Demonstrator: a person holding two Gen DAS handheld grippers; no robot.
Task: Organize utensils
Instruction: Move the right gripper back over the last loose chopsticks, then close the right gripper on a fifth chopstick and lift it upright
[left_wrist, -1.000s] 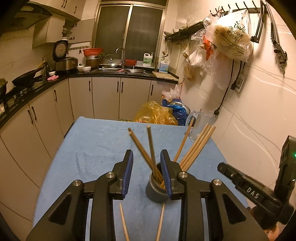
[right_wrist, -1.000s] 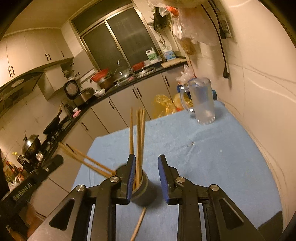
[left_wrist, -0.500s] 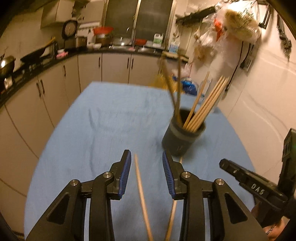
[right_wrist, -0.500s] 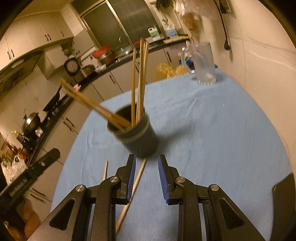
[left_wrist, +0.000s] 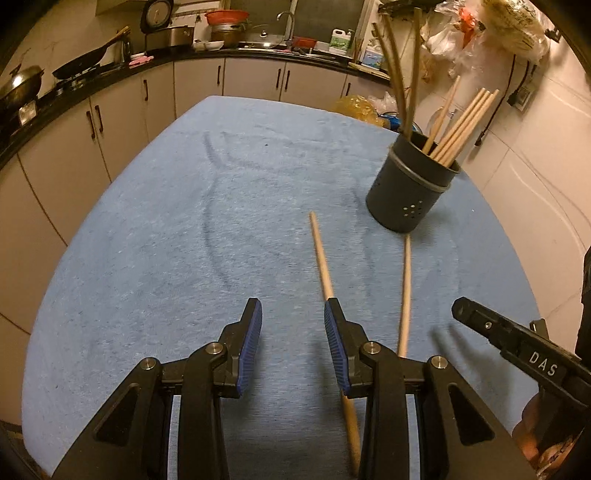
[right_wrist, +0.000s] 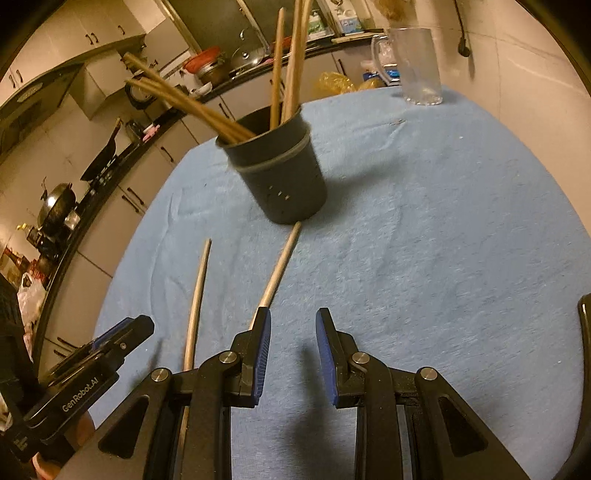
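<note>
Two loose chopsticks lay flat on the blue cloth (left_wrist: 155, 236) in front of us, both with their long axes running from our grippers toward the dark holder (left_wrist: 412, 188), which stood upright further along the table (already bristling with chopsticks).

Our left gripper (left_wrist: 293, 347) hovered with its jaws apart and nothing between the pads; the left chopstick (left_wrist: 322, 258) passed under its right-hand finger, so it lay just to the side of the gap, not in it. Our right gripper (right_wrist: 293, 354) was likewise parted and empty, and the right chopstick (right_wrist: 279, 267) slipped behind its left-hand finger, its far tip touching or nearly touching the holder's base.

We judged that each stick belonged to the gripper nearest it, and that each grip would call for a small sideways shift to bring the stick between the pads, crosswise to its length.
</note>
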